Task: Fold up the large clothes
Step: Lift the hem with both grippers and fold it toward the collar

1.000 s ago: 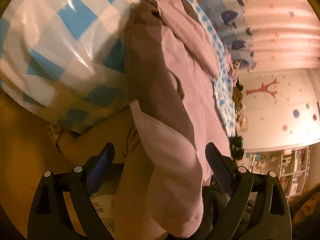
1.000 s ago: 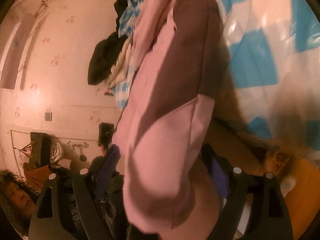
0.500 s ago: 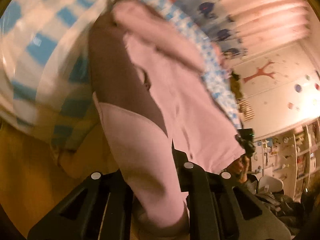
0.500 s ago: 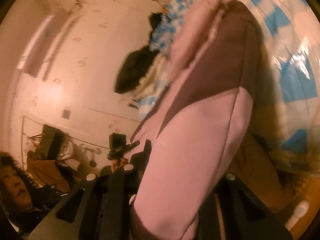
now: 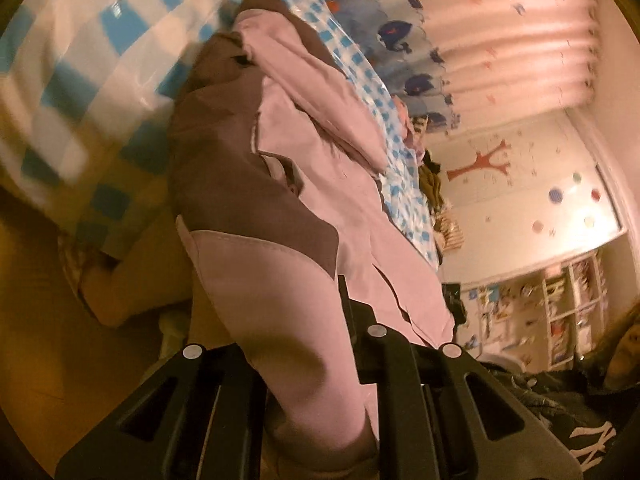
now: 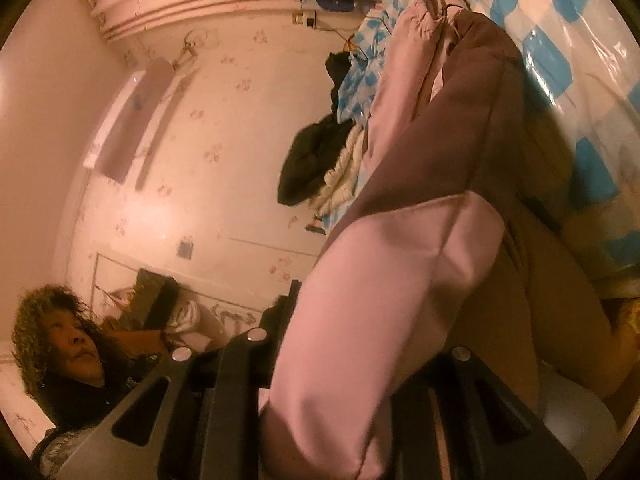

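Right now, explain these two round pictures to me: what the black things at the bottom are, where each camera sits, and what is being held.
No robot is at work here: a person holds a hand tool with two fingers in each hand. Each tool carries a wide-angle camera that looks forward along its fingers, which is why the pictures are round and bent.

One picture comes from the left gripper, the other from the right gripper. The black shapes at the bottom are their fingers.

Both are shut on the pink and brown garment, each pinching a pink end of it; their jaws have just been closing. The rest of the garment lies on a blue and white checked cover. More clothes lie piled at the cover's edge. Part of the person shows in the right camera.
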### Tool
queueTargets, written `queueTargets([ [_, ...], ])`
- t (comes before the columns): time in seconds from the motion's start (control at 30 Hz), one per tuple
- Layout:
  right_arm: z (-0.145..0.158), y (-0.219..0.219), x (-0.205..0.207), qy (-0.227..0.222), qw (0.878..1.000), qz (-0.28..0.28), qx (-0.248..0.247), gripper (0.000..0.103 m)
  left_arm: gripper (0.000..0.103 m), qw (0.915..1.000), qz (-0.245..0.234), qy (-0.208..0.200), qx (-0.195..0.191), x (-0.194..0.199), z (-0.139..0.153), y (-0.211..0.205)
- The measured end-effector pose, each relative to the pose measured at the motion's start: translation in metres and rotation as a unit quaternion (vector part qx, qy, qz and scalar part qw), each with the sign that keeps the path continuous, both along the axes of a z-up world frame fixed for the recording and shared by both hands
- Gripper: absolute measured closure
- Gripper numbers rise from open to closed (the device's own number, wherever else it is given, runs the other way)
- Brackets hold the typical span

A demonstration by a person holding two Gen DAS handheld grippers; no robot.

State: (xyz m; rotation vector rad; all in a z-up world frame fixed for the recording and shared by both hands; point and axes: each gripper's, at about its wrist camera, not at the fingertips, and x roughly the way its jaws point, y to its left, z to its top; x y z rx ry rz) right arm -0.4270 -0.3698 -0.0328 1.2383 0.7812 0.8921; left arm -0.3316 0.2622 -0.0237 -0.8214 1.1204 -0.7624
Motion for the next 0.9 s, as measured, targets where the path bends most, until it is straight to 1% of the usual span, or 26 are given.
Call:
queueTargets([
  [0.03, 0.002, 0.001, 0.002, -0.005, 1.000, -0.003, 0.002, 0.083, 0.093, 0.9999, 0.007, -0.007, -0.012, 0.001, 0.002, 0.001],
  [0.1, 0.010, 0.002, 0.008, -0.019, 1.000, -0.005, 0.007, 0.083, 0.093, 0.9994, 0.015, -0.022, -0.024, 0.002, 0.008, 0.002],
  [0.2, 0.024, -0.001, 0.021, -0.043, 0.999, -0.011, 0.020, 0.083, 0.093, 0.9969, 0.034, -0.054, -0.047, 0.011, 0.030, 0.004],
  [0.33, 0.050, -0.005, 0.049, -0.078, 0.996, -0.025, 0.037, 0.081, 0.092, 0.9907, 0.059, -0.097, -0.075, 0.034, 0.061, 0.002],
  [0.47, 0.080, -0.005, 0.086, -0.105, 0.993, -0.031, 0.036, 0.081, 0.092, 0.9841, 0.079, -0.130, -0.093, 0.068, 0.093, -0.001],
  [0.6, 0.101, -0.006, 0.126, -0.115, 0.992, -0.042, 0.041, 0.080, 0.092, 0.9781, 0.106, -0.140, -0.113, 0.109, 0.108, -0.002],
  [0.67, 0.108, -0.006, 0.149, -0.115, 0.991, -0.051, 0.044, 0.080, 0.092, 0.9755, 0.124, -0.135, -0.122, 0.134, 0.110, 0.000],
  [0.77, 0.110, -0.011, 0.187, -0.104, 0.992, -0.063, 0.043, 0.080, 0.092, 0.9736, 0.143, -0.123, -0.128, 0.175, 0.109, -0.001],
  [0.8, 0.111, -0.013, 0.204, -0.097, 0.992, -0.069, 0.039, 0.080, 0.092, 0.9734, 0.146, -0.121, -0.129, 0.184, 0.110, -0.001],
  [0.9, 0.110, -0.018, 0.242, -0.082, 0.993, -0.081, 0.035, 0.080, 0.092, 0.9729, 0.157, -0.114, -0.126, 0.225, 0.109, -0.010],
])
